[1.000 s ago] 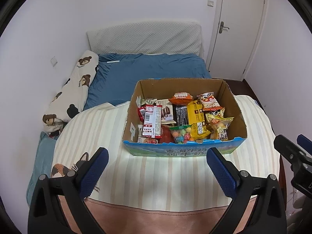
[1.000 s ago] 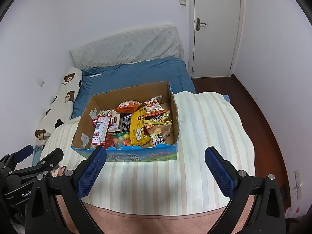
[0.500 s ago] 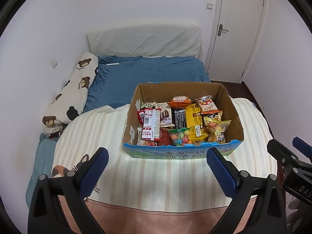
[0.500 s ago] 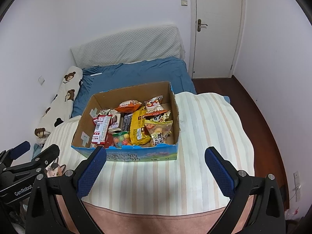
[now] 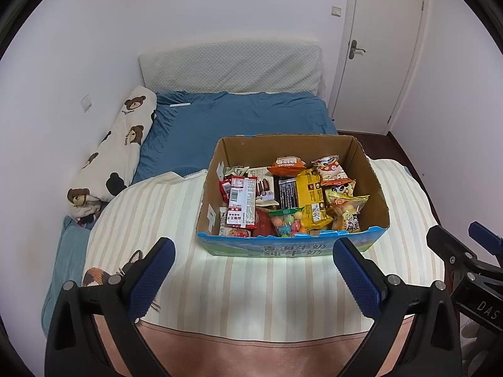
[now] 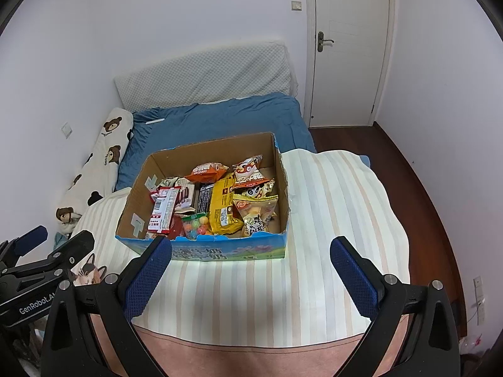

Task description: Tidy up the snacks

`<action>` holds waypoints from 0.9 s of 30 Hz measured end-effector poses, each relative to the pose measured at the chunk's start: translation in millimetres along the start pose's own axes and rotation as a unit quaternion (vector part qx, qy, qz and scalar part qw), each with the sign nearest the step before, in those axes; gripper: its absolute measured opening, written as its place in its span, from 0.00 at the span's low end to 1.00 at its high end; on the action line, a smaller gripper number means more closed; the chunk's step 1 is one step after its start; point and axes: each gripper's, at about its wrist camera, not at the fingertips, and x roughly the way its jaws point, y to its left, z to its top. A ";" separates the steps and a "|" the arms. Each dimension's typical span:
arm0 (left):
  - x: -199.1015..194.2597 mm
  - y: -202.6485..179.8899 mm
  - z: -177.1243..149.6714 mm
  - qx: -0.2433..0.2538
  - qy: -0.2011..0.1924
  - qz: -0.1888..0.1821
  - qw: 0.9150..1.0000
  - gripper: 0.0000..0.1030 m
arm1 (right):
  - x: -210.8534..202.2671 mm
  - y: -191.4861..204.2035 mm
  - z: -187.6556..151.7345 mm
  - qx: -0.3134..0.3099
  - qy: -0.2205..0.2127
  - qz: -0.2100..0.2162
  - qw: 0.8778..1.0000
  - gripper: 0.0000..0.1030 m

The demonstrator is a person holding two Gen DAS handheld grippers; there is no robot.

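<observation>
Both claws are being held spread wide and empty: the left gripper [image 5: 251,270] and the right gripper [image 6: 251,270] are each hovering over the near edge of the striped blanket [image 5: 251,289], nothing between the pads [image 5: 151,276].

Further out, the box [image 5: 292,248] is sitting on the blanket toward its far edge, and the snacks [image 5: 292,198] are all being kept inside it. They're packed loosely: a red-and-white pack [image 5: 240,202] toward the left wall, a yellow bag [image 5: 309,199] in the middle, an orange bag [image 5: 286,166] at the back, a candy bag [image 5: 287,224] against the front wall. Nothing is seen lying loose on the blanket.

As for the step, it can't really be settled. Snacks all in the box with both claws empty fits a sort about to be done, or one being wrapped up. If anything's to be grabbed, a reach over the front wall is being called for, and the crinkly bags would probably need pinching by an edge, since they're overlapping.
</observation>
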 end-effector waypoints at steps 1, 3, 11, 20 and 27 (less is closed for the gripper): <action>-0.1 -0.2 0.2 0.000 0.000 0.000 1.000 1.00 | -0.1 -0.5 0.0 0.000 0.000 0.000 1.000 1.00; -0.2 -0.2 0.0 -0.001 0.000 0.001 1.000 1.00 | -0.9 0.0 1.0 0.001 0.000 -0.001 1.000 1.00; -2.0 -1.4 1.9 0.006 -0.003 0.004 1.000 1.00 | -2.7 -0.3 1.2 0.002 -0.002 -0.003 1.000 1.00; -4.1 -0.3 5.1 0.014 -0.006 0.012 1.000 1.00 | -4.8 -0.1 1.8 0.001 -0.007 -0.011 1.000 1.00; -5.8 1.2 4.4 0.016 -0.011 0.014 1.000 1.00 | -7.7 0.5 1.0 0.000 -0.011 -0.017 1.000 1.00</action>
